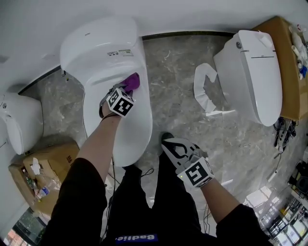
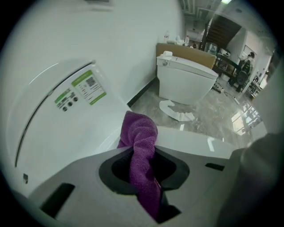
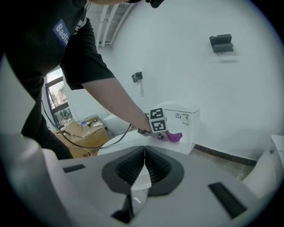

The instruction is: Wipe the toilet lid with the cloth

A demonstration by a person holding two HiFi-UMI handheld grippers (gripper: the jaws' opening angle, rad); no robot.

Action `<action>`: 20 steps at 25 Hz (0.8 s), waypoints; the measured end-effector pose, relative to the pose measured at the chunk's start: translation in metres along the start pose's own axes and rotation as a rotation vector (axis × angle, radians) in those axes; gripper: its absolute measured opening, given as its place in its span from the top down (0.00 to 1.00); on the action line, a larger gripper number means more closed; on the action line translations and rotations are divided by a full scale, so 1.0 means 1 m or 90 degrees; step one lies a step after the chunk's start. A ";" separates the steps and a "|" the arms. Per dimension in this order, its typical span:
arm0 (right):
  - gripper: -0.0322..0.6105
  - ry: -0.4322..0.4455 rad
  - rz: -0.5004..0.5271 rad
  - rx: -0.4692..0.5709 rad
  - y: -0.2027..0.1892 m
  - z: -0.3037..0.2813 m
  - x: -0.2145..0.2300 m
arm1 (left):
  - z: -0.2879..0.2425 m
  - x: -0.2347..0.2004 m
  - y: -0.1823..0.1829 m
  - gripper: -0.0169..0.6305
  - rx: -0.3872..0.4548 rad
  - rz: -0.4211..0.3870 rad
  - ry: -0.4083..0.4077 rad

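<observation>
Left tongs (image 2: 144, 166) clamped on the purple cloth (image 2: 141, 133). The cloth's free end bunches just beyond the tips and rests on the white toilet lid (image 2: 66, 137), which lies directly ahead of and beneath them. Right tongs (image 3: 143, 170) pressed together with nothing between, held well apart to the right of the left tongs and off the lid. A second toilet (image 1: 250, 67) stands farther to their right on the grey marble floor (image 1: 183, 86).

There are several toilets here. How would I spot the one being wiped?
Along the white wall, find the middle toilet, between two other toilets. Only its lid has a purple cloth held against it by the left gripper.
</observation>
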State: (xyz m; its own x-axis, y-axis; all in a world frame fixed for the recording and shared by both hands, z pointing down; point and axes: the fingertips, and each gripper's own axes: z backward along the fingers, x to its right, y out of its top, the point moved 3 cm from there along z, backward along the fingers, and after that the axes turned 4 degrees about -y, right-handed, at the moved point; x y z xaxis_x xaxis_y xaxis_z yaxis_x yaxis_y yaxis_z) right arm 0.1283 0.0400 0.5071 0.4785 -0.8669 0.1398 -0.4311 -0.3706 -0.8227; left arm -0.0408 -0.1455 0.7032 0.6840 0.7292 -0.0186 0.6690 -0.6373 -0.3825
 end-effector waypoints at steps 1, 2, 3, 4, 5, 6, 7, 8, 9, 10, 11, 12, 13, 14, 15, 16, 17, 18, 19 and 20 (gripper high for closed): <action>0.90 -0.003 0.005 -0.001 0.004 -0.005 -0.010 | 0.008 -0.011 -0.015 0.85 -0.004 0.008 0.007; 0.90 -0.007 0.009 -0.002 0.008 -0.010 -0.021 | 0.016 -0.022 -0.032 0.85 -0.007 0.016 0.013; 0.90 -0.012 0.013 -0.001 0.013 -0.016 -0.032 | 0.025 -0.032 -0.049 0.85 -0.012 0.024 0.018; 0.90 -0.015 0.018 -0.001 0.019 -0.023 -0.044 | 0.034 -0.041 -0.068 0.85 -0.018 0.031 0.022; 0.90 -0.018 0.022 0.000 0.026 -0.030 -0.056 | 0.042 -0.050 -0.088 0.85 -0.024 0.038 0.024; 0.90 -0.023 0.023 0.004 0.032 -0.038 -0.067 | 0.049 -0.057 -0.107 0.85 -0.030 0.046 0.026; 0.90 -0.029 0.019 0.013 0.040 -0.046 -0.077 | 0.057 -0.065 -0.126 0.85 -0.035 0.053 0.029; 0.90 -0.035 0.009 0.024 0.047 -0.054 -0.085 | 0.063 -0.072 -0.142 0.85 -0.040 0.060 0.032; 0.90 -0.040 -0.006 0.036 0.055 -0.061 -0.093 | 0.070 -0.078 -0.158 0.85 -0.043 0.069 0.036; 0.90 -0.043 -0.019 0.050 0.063 -0.067 -0.099 | 0.076 -0.082 -0.172 0.85 -0.045 0.078 0.039; 0.90 -0.044 -0.028 0.065 0.070 -0.071 -0.105 | 0.081 -0.085 -0.183 0.85 -0.045 0.086 0.040; 0.90 -0.042 -0.034 0.077 0.075 -0.074 -0.111 | 0.085 -0.085 -0.191 0.85 -0.044 0.092 0.041; 0.90 -0.040 -0.039 0.082 0.080 -0.075 -0.116 | 0.087 -0.083 -0.197 0.85 -0.046 0.091 0.042; 0.90 -0.036 -0.045 0.083 0.082 -0.073 -0.120 | 0.087 -0.080 -0.199 0.85 -0.051 0.083 0.045; 0.90 -0.031 -0.051 0.083 0.083 -0.071 -0.123 | 0.086 -0.077 -0.199 0.85 -0.059 0.070 0.050; 0.90 -0.026 -0.054 0.081 0.081 -0.067 -0.125 | 0.084 -0.075 -0.196 0.85 -0.071 0.055 0.055; 0.90 -0.021 -0.054 0.079 0.078 -0.063 -0.126 | 0.083 -0.074 -0.192 0.85 -0.084 0.042 0.060; 0.90 -0.016 -0.052 0.076 0.074 -0.057 -0.127 | 0.081 -0.071 -0.188 0.85 -0.094 0.035 0.062; 0.90 -0.012 -0.049 0.074 0.068 -0.050 -0.127 | 0.079 -0.066 -0.182 0.85 -0.100 0.033 0.062; 0.90 -0.010 -0.050 0.072 0.062 -0.042 -0.124 | 0.077 -0.060 -0.174 0.85 -0.103 0.031 0.060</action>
State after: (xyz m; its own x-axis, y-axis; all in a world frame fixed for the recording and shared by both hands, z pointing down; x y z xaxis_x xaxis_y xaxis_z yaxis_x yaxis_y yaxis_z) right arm 0.0100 0.1109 0.4615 0.5196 -0.8312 0.1979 -0.3037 -0.3961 -0.8665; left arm -0.2208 -0.0589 0.6993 0.7355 0.6752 0.0559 0.6677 -0.7082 -0.2294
